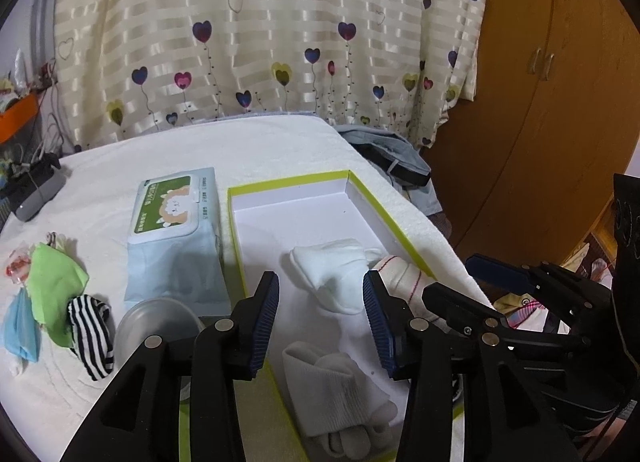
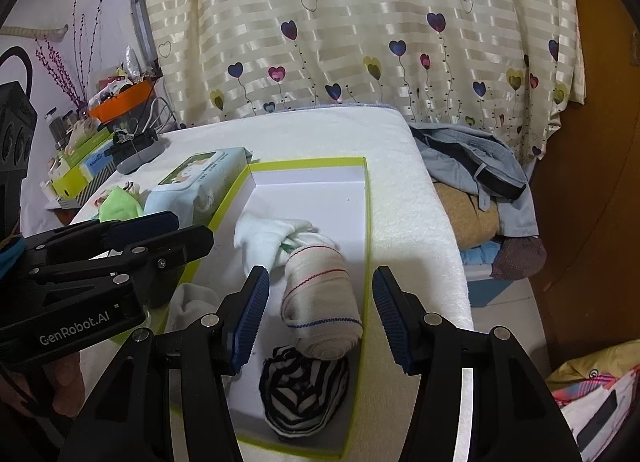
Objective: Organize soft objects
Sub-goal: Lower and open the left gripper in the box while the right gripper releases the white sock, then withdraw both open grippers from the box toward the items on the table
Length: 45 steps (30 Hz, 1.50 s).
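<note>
- A shallow box [image 2: 366, 197] with a lime-green rim and white floor lies on the white towel-covered tabletop [image 2: 320, 137], in front of a cream curtain [image 2: 360, 21] printed with hearts.
- Inside the box, toward its far half, sits a white sock bundle [image 1: 332, 274]; touching it on its right is a cream rolled sock [image 2: 320, 298] with thin red and blue lines.
- Just in front of the cream roll, at the near right corner of the box, lies a black-and-white striped sock roll [image 2: 304, 394].
- At the near left of the box rests a folded grey-white sock pair [image 1: 340, 394].
- The left tongs [image 1: 320, 322] hang above the box with their blue pads apart and nothing between them, over the gap between the white bundle and the grey-white pair.
- The right tongs [image 2: 320, 322] are likewise spread wide and grip nothing; the cream roll lies below the gap between the fingers, though it is hard to tell how far above it they are.
- Left of the box, just beside its wall, lies a pale blue wet-wipe pack [image 1: 176, 238] with a green label.
- Further left on the towel is a loose heap: a green cloth [image 1: 56, 282], a light blue cloth [image 1: 22, 330] and another striped sock [image 1: 90, 334], all touching.
- A clear round lid or bowl [image 1: 156, 322] sits near the wipe pack's near end.
- Grey-blue clothing [image 2: 472, 165] is piled off the tabletop's right edge.
</note>
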Each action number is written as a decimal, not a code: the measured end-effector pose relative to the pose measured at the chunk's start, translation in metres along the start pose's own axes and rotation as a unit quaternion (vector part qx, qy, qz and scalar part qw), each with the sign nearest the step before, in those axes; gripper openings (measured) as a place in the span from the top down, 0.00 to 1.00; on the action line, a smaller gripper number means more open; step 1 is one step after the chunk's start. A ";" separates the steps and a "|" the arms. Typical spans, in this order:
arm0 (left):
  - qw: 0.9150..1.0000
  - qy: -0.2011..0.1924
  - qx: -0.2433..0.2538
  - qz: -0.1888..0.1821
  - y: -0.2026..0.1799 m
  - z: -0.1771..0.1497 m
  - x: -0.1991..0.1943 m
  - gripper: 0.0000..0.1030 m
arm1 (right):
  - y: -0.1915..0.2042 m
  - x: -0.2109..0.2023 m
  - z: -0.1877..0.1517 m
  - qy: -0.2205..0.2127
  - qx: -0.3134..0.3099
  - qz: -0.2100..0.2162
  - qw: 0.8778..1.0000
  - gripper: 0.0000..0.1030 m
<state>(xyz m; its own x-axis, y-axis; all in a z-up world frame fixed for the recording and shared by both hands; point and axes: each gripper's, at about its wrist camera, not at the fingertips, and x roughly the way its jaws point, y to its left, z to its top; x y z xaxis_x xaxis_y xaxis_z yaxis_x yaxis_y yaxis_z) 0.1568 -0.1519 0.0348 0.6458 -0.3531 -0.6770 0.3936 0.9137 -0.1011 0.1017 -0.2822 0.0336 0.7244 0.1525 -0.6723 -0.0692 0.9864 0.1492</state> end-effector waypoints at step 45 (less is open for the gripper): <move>0.994 -0.062 -0.072 0.055 0.078 -0.057 -0.111 0.59 | 0.108 -0.065 -0.010 -0.035 -0.063 0.035 0.997 0.47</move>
<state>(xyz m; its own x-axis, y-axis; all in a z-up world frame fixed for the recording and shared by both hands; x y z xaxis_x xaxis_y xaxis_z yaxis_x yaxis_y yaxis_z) 0.0786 -0.0302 0.0604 0.7589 -0.2636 -0.5955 0.2248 0.9642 -0.1403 0.0402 -0.1852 0.0858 0.7611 0.2199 -0.6102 -0.2034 0.9742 0.0975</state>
